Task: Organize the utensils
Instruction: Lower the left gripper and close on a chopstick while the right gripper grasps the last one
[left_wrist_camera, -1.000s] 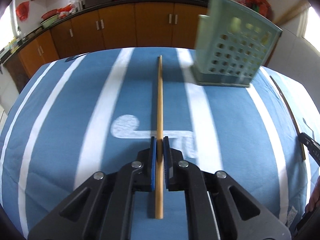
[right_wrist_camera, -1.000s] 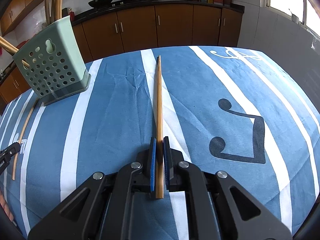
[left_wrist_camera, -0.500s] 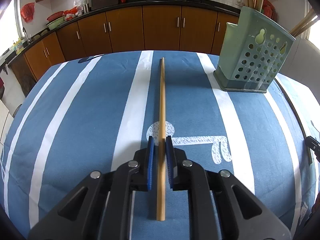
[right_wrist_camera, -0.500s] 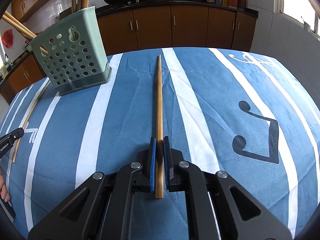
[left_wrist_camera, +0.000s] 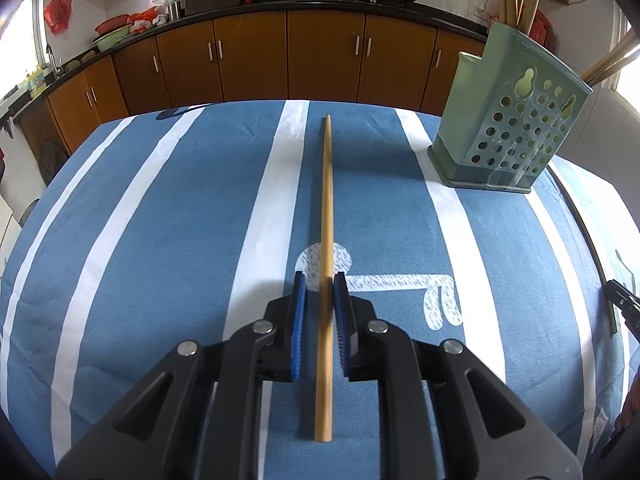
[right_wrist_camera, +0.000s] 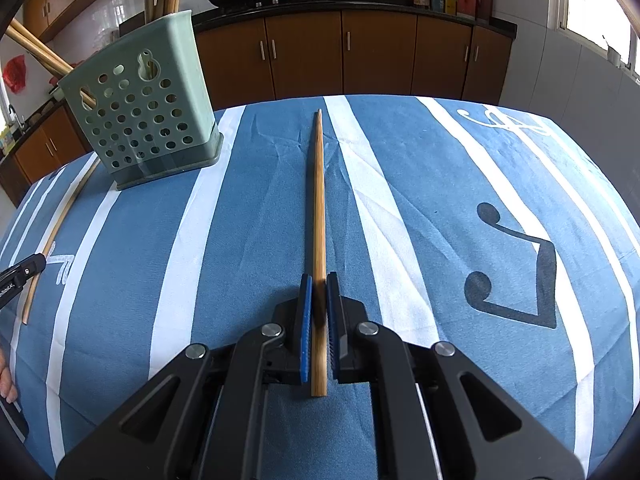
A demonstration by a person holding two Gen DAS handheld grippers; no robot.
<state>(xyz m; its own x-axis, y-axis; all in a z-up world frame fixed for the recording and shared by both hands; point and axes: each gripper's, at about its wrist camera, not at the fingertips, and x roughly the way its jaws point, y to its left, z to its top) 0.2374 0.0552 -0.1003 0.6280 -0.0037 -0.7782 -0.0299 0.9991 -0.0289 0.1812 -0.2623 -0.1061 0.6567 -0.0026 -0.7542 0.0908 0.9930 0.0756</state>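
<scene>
Your left gripper (left_wrist_camera: 320,280) has slackened around its chopstick (left_wrist_camera: 326,240); your right gripper (right_wrist_camera: 316,280) clamps its chopstick (right_wrist_camera: 318,208), green holder (right_wrist_camera: 148,108) far-left.

The cloth (left_wrist_camera: 160,240) is mid-blue with broad white stripes running lengthwise; the left view shows a white note-like motif with a speckled stem (left_wrist_camera: 384,284), the right view a black music note (right_wrist_camera: 516,272) and a white curling clef (right_wrist_camera: 500,120). Both chopsticks (left_wrist_camera: 326,240) (right_wrist_camera: 318,220) are light tan wood. The holder (left_wrist_camera: 508,128) (right_wrist_camera: 140,116) is pale mint green, dotted with rows of round holes, on a darker grey-green base. The grippers (left_wrist_camera: 320,308) (right_wrist_camera: 316,304) are matte black with bright blue ribbed pads (left_wrist_camera: 298,320) (right_wrist_camera: 305,320) and silver pivots. The cabinets (left_wrist_camera: 320,56) are reddish brown under a black counter (left_wrist_camera: 320,0).
</scene>
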